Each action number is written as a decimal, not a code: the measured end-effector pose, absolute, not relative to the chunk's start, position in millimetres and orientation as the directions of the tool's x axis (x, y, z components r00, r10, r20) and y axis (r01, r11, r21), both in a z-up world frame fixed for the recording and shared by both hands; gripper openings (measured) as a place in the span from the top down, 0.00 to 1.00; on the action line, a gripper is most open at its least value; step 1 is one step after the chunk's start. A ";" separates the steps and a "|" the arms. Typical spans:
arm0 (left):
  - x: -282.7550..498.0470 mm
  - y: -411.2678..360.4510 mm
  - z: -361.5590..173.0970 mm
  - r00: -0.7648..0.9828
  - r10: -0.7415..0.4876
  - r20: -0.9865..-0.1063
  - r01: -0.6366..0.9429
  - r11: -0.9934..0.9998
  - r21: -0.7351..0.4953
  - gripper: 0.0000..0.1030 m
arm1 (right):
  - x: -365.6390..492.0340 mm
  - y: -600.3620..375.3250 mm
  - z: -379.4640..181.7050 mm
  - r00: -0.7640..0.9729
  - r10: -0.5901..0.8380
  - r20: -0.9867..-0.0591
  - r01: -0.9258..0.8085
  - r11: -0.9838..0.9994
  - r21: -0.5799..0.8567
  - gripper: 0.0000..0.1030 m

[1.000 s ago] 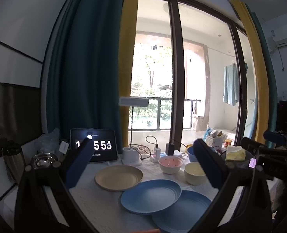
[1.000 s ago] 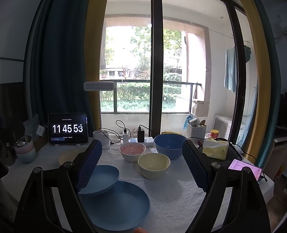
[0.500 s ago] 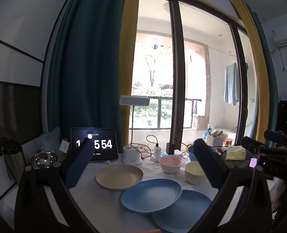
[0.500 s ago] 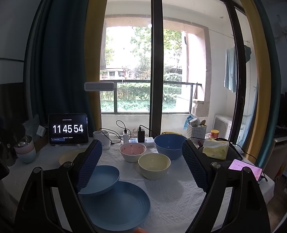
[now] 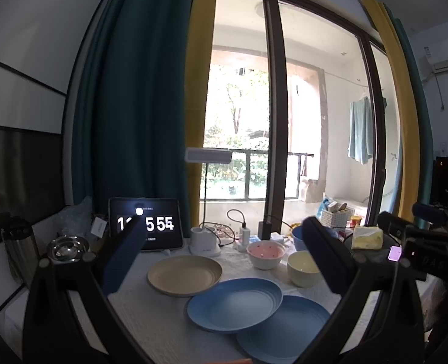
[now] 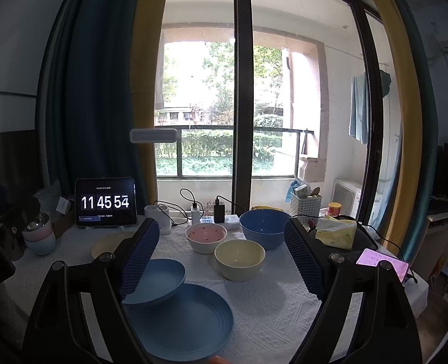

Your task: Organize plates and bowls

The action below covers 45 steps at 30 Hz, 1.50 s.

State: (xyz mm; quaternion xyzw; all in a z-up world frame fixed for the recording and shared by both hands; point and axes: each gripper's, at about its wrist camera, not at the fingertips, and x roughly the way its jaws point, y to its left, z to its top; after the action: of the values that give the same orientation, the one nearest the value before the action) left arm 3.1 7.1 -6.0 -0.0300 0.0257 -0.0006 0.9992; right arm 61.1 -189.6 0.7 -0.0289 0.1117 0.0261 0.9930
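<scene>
Right gripper held above the bench, jaws spread wide, nothing between them. Below and left of centre, two blue plates: upper blue plate tilted, its edge resting on the lower blue plate. Cream bowl near the middle, pink-lined bowl just behind it to the left, large blue bowl behind to the right. Beige plate partly hidden behind the left finger. Tablet clock reading 11 45 54 at the back left. Tissue pack to the right.
</scene>
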 end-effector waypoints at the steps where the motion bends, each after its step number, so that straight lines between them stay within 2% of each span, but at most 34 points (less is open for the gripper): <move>1: 3.5 6.7 -6.0 0.999 -0.002 -0.052 -0.001 0.998 -0.060 0.00 | 61.1 -189.8 0.6 0.973 0.046 -0.224 -0.059 0.997 -0.052 0.16; 34: 9.4 7.2 -12.2 0.998 -0.009 -0.067 0.004 0.997 -0.074 0.00 | 66.9 -196.2 -2.8 0.969 0.044 -0.242 -0.058 0.997 -0.052 0.16; 45: 31.7 7.8 -28.2 0.990 -0.006 -0.139 -0.006 0.996 -0.090 0.00 | 85.4 -194.7 -18.2 0.954 0.058 -0.293 -0.075 0.996 -0.050 0.16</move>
State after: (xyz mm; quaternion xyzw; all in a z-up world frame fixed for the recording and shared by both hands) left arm 31.7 7.8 -28.2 -0.0449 0.0697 0.0001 0.9966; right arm 85.4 -194.7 -18.2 -0.0303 0.1470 0.0336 0.9881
